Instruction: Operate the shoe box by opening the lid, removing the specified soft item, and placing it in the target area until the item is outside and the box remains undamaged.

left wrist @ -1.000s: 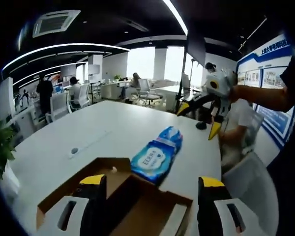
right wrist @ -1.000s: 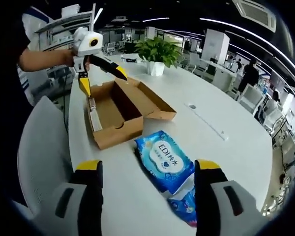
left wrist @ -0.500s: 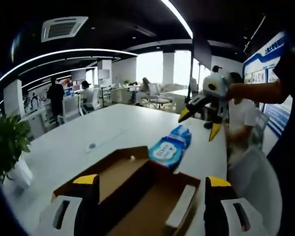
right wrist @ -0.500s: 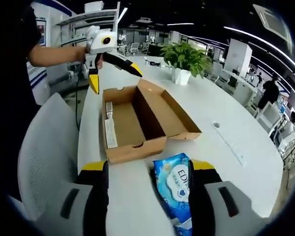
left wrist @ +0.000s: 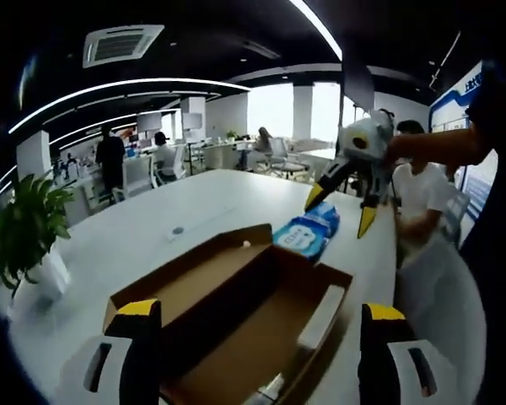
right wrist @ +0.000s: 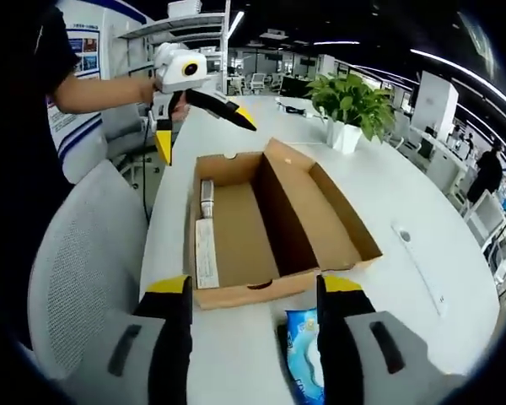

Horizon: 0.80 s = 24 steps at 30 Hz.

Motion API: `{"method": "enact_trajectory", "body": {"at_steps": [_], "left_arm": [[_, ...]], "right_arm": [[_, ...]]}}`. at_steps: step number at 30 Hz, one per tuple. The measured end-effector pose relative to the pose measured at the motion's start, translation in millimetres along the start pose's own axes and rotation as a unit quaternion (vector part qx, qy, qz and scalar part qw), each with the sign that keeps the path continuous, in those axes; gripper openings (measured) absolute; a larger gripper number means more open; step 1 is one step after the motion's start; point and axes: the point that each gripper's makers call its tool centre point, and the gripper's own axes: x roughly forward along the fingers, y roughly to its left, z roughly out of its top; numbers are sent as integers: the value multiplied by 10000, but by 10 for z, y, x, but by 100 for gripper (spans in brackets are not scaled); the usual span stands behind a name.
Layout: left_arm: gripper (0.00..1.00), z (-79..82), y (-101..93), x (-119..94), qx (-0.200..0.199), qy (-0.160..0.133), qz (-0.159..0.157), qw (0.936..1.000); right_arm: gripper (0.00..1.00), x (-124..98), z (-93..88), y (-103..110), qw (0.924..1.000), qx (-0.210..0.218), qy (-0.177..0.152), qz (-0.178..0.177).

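Note:
The brown cardboard shoe box (right wrist: 236,224) lies open on the white table (right wrist: 388,177), its lid (right wrist: 320,215) folded out flat beside it. Inside I see a bare floor with a white strip (right wrist: 204,253) along one wall. The soft blue wipes pack (right wrist: 302,371) lies on the table outside the box, low between my right gripper's (right wrist: 255,285) open jaws. My left gripper (left wrist: 261,308) stands open over the box (left wrist: 236,312); it also hangs open at the far end (right wrist: 204,133). Beyond the blue pack (left wrist: 306,234) the right gripper (left wrist: 339,211) hovers open.
A potted plant (right wrist: 350,101) stands on the table past the box, also in the left gripper view (left wrist: 25,236). A grey mesh chair (right wrist: 76,278) sits at the table's edge. A person's arm (right wrist: 101,93) holds the left gripper. Office desks and people fill the background.
Both cameras have shifted: the box now sits larger and more central in each view, and the blue pack has slid to the bottom of the right gripper view. Pack and box stay put.

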Motion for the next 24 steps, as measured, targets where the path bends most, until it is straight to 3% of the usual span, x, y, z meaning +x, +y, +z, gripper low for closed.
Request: {"method": "enact_trajectory", "body": {"at_steps": [12,19,24], "left_arm": [[100,-189,80,-215,-218,-38,252,9994],[100,-277,113,-321,-280,-109,374,9988],[100,-341,150,-382,-347,-142,458,9982]], "right_arm": [[51,475,-94,134,9968,-166,518,586],[50,697,-235,227,9903,-354,977,927],[50,820,-234,258,9864,-453,1108,1126]]}}
